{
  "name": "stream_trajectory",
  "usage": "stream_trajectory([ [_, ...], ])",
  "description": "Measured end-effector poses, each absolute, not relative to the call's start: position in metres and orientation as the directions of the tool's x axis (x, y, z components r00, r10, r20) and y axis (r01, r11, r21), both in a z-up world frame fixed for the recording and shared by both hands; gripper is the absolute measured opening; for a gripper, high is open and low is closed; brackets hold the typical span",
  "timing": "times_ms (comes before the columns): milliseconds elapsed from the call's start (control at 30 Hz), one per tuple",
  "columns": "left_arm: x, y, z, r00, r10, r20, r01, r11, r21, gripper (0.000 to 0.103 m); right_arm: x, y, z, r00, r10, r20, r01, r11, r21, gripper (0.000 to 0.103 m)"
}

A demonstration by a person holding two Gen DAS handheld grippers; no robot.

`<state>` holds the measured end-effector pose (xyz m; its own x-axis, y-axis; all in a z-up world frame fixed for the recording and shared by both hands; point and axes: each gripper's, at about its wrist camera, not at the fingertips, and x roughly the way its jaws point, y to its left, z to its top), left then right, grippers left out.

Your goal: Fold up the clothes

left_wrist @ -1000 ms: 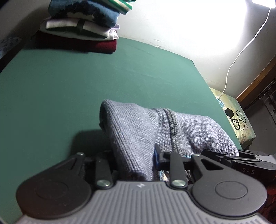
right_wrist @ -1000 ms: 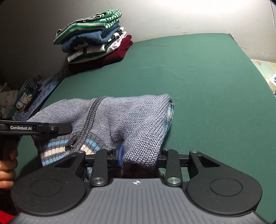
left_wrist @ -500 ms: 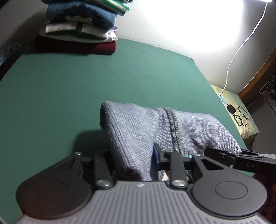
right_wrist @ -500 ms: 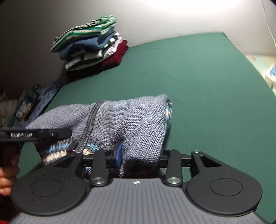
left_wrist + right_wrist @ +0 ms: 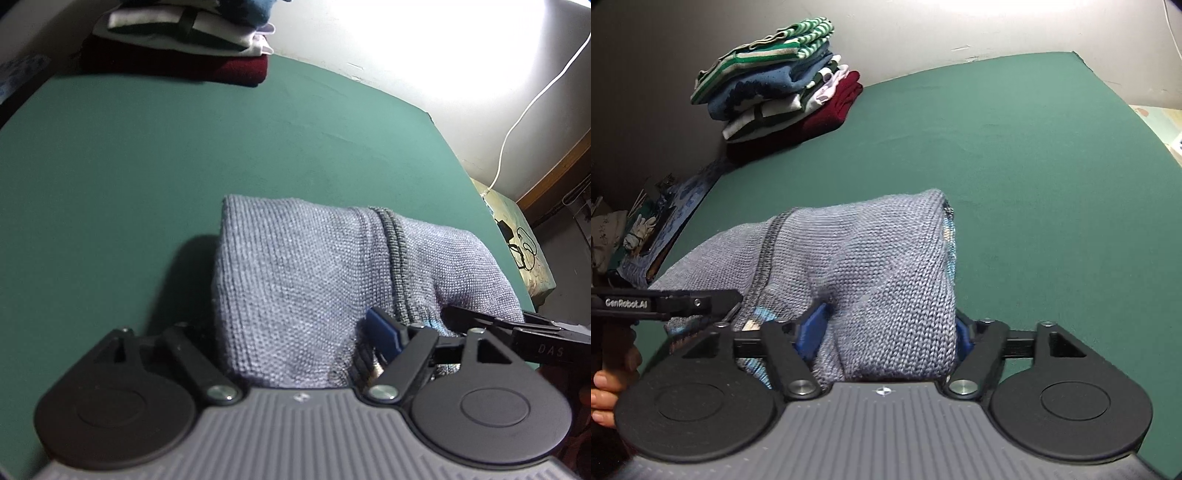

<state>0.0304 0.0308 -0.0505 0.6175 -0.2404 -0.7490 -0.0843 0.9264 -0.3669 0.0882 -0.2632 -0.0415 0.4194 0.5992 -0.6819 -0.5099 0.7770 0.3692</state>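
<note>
Grippers — two, jaws opening — straddle one grey sweater (image 5: 295,280).

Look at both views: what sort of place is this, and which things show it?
Probably a room at home, set up for folding laundry: a green table against a wall, a stack of folded clothes in its far corner, and a grey sweater being folded.

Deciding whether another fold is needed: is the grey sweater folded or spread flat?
Folded: the grey sweater is doubled into a thick bundle with rounded fold edges on the green table.
</note>
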Motion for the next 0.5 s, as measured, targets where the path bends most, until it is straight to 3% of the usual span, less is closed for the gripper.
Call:
stream_trajectory([
  [100,0.030,0.028,-0.051,0.622,-0.250,-0.742,-0.078,0.923,-0.376,0.067,0.089,-0.261,-0.041,0.400,0.620,-0.675,-0.533,0.756,0.380,0.053],
  [200,0.028,0.023,-0.048,0.641,-0.230,-0.733,-0.082,0.928,-0.363,0.053,0.088,-0.261,-0.039,0.393,0.638,-0.663,-0.549,0.741,0.387,0.044],
  [333,0.026,0.018,-0.041,0.664,-0.185,-0.725,-0.105,0.936,-0.335,0.032,0.084,-0.262,-0.034,0.405,0.648,-0.645,-0.571,0.730,0.375,0.039],
  [500,0.021,0.012,-0.027,0.681,-0.156,-0.715,-0.106,0.946,-0.307,0.028,0.079,-0.262,-0.024,0.414,0.667,-0.620,-0.597,0.713,0.368,0.037],
])
